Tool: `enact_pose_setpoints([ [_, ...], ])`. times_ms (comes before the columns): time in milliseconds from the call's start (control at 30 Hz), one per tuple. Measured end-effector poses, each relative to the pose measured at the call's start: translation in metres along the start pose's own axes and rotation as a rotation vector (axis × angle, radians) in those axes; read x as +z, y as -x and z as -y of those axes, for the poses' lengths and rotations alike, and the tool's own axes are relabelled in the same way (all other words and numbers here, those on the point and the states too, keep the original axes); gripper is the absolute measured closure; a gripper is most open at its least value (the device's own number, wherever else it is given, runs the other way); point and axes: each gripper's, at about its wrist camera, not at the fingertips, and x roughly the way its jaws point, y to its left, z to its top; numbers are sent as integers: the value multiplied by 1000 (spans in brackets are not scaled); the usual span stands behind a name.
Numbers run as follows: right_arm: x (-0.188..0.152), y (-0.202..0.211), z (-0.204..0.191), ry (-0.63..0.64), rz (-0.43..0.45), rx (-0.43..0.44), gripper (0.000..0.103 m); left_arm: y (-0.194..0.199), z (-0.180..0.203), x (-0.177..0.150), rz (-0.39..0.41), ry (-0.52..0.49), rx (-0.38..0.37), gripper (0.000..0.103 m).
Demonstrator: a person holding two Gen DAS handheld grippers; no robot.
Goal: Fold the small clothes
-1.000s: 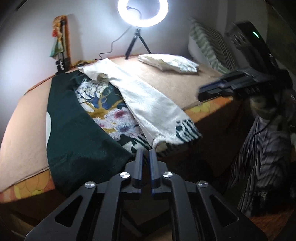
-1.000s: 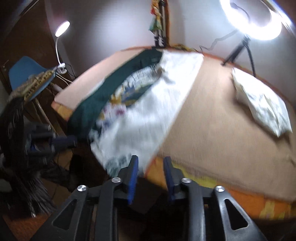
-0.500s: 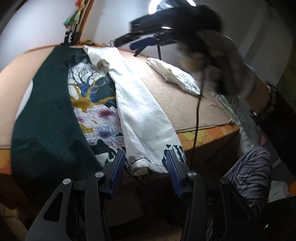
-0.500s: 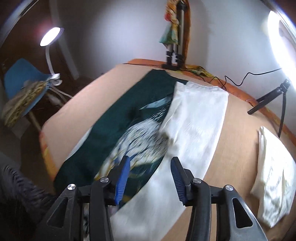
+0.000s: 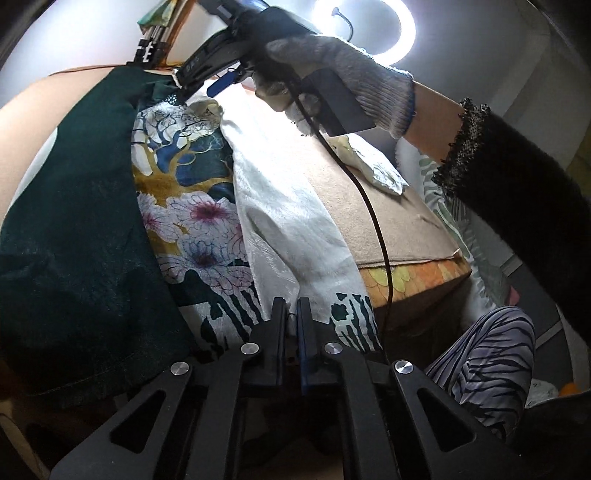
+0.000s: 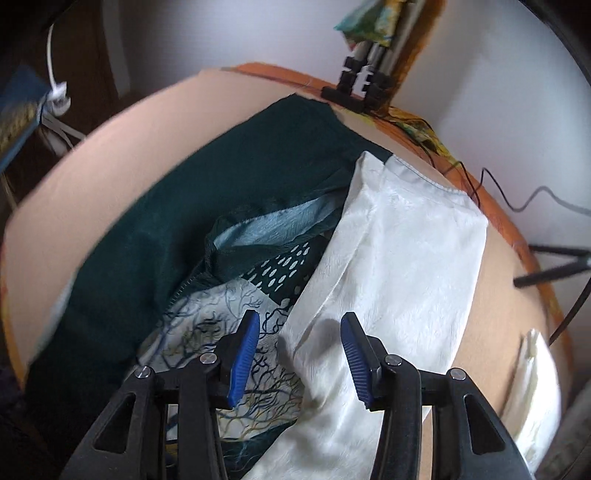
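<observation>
A long garment lies on the tan table: dark green fabric [image 5: 74, 229], a floral tree print [image 5: 184, 177], and its white underside folded over [image 5: 280, 206]. My left gripper [image 5: 291, 314] is shut on the garment's near hem at the table's front edge. My right gripper [image 6: 297, 343] is open, hovering over the far end where the white fold [image 6: 399, 266] meets the printed part [image 6: 221, 321]. It also shows in the left wrist view [image 5: 192, 83], held by a gloved hand.
A folded white cloth [image 5: 373, 162] lies at the table's right side. A ring light [image 5: 369, 29] on a tripod stands at the back. A black stand [image 6: 358, 88] sits at the far edge. Cables [image 6: 498, 192] run along the back.
My left gripper has closed on the garment's near hem. My right gripper has moved across to the far end of the garment and lowered, staying open.
</observation>
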Motion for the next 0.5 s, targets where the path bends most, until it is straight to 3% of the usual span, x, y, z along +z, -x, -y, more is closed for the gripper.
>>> enact_pose_setpoints([
  [100, 2, -12, -5, 52, -52, -69, 71, 2, -2, 1, 3, 6, -5, 100],
  [233, 5, -12, 2, 4, -50, -42, 99, 6, -5, 0, 4, 20, -16, 100],
  [500, 18, 9, 23, -182, 36, 75, 103, 28, -4, -3, 40, 3, 10, 101],
])
